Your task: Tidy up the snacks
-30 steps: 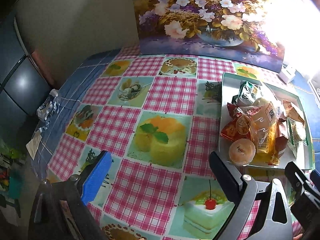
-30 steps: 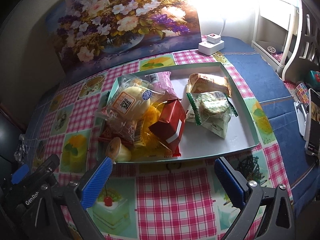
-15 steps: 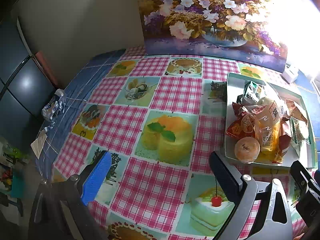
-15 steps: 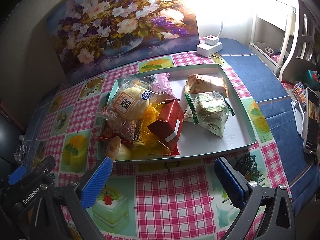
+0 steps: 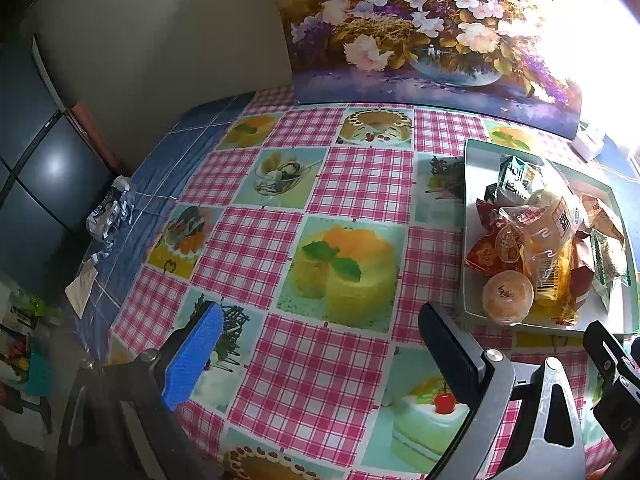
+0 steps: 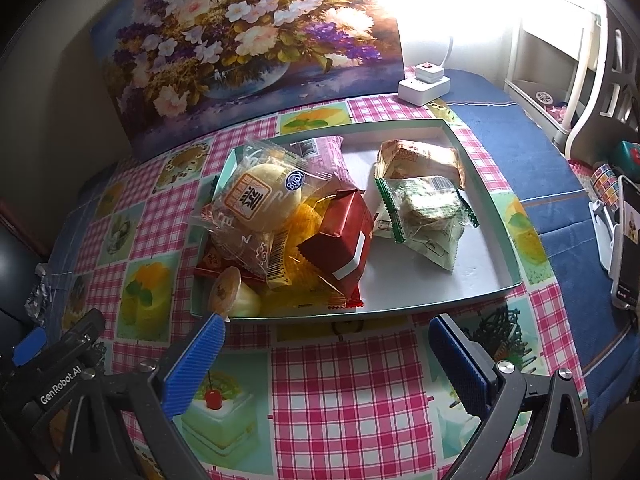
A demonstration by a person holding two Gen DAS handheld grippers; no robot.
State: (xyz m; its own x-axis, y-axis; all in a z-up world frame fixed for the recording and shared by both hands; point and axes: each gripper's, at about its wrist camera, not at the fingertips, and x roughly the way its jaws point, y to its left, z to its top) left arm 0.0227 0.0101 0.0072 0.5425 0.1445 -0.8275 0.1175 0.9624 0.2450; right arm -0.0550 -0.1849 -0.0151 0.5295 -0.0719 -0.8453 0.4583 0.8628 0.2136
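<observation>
The snacks sit heaped in the left half of the pale tray, at the middle of the right wrist frame. Most are light film packets: a clear-wrapped round bun on top, a red foil packet leaning against it, and a green-edged biscuit packet lying apart to the right. I judge them soft, crinkly and slippery, easily crushed, so a hold on a sealed end or across the packet's middle looks safest. The jelly cup at the tray's lower left corner looks stiffer, best taken by its sides.

The right gripper hangs just short of the tray, spread wide, holding and touching nothing. The left gripper is likewise wide and bare, over the tablecloth.
</observation>
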